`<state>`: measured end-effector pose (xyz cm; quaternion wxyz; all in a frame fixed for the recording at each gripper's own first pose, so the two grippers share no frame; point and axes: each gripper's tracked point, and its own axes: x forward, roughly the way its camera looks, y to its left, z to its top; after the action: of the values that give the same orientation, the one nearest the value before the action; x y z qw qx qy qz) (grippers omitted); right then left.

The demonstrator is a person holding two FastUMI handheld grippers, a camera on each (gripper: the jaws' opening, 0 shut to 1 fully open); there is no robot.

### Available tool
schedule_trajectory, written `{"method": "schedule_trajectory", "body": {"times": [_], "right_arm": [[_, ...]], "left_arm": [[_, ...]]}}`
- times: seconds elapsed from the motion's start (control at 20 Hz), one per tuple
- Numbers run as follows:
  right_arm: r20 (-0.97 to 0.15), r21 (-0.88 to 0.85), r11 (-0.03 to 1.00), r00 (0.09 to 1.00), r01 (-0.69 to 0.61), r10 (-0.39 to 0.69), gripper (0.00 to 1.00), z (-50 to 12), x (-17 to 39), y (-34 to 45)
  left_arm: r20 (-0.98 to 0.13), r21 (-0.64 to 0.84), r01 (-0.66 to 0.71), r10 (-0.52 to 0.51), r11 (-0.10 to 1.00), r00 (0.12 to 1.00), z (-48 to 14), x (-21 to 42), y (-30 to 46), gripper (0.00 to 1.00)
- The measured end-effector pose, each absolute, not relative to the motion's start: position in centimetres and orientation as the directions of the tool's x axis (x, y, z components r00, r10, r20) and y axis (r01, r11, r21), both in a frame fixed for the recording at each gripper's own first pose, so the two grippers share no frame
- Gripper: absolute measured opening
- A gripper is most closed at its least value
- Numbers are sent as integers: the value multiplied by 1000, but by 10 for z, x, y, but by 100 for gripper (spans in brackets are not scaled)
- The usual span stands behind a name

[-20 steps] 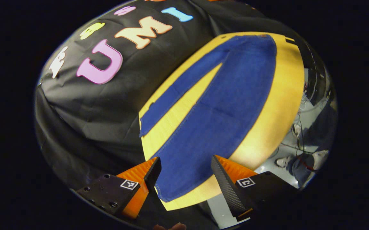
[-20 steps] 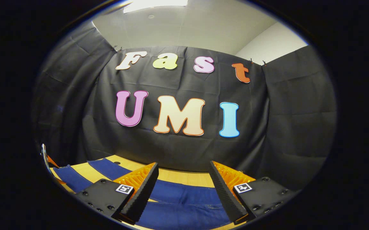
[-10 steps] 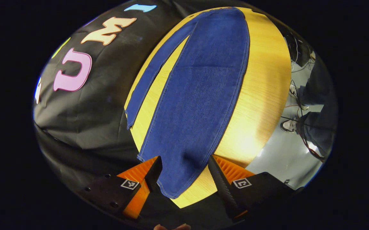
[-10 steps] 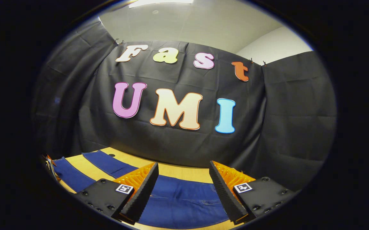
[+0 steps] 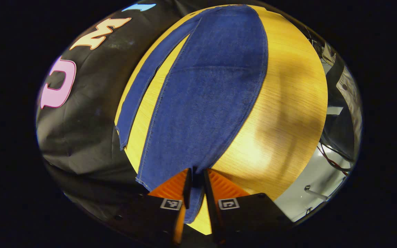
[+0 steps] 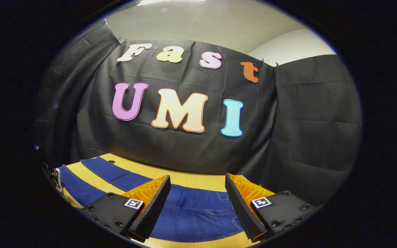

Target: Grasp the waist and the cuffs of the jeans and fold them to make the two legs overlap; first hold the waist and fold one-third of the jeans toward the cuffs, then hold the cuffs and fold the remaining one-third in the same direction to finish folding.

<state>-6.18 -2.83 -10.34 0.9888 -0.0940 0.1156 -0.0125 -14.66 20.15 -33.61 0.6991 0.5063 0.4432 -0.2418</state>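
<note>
Jeans (image 5: 205,103) flat on table (image 5: 288,113); left gripper (image 5: 195,187) clamped on cuff at table's end edge; right gripper (image 6: 196,203) spread wide over waist, holding nothing.

no readable text, square coded markers on gripper fingers (patterns only)

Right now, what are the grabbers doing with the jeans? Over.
Left gripper shut on near leg's cuff. Right gripper open, above the waist. Jeans flat on table, legs apart. Nothing in the way.

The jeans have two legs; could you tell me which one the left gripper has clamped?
The wider-looking near leg: the left gripper pinches its cuff. The far leg lies free.
</note>
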Motion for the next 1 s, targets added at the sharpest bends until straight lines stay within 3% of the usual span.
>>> {"method": "schedule_trajectory", "body": {"times": [0.1,0.2,0.35,0.55,1.0], "right_arm": [[-245,-212,977,968,-10,-44,98,-111,-64,-37],[-274,-260,965,961,-37,-37,98,-121,-68,-52],[-325,-401,909,945,-115,-24,98,-140,-73,-84],[-455,-530,802,890,-274,4,99,-192,-90,-128],[-725,-593,475,688,-650,35,99,-312,-131,-174]], "left_arm": [[-856,508,770,127,386,501,-336,-144,203,10],[-854,506,751,128,425,503,-336,-145,202,0],[-868,477,731,129,489,480,-337,-147,200,0],[-866,489,731,163,476,473,-335,-148,199,0],[-865,497,722,214,482,453,-336,-146,201,0]]}}
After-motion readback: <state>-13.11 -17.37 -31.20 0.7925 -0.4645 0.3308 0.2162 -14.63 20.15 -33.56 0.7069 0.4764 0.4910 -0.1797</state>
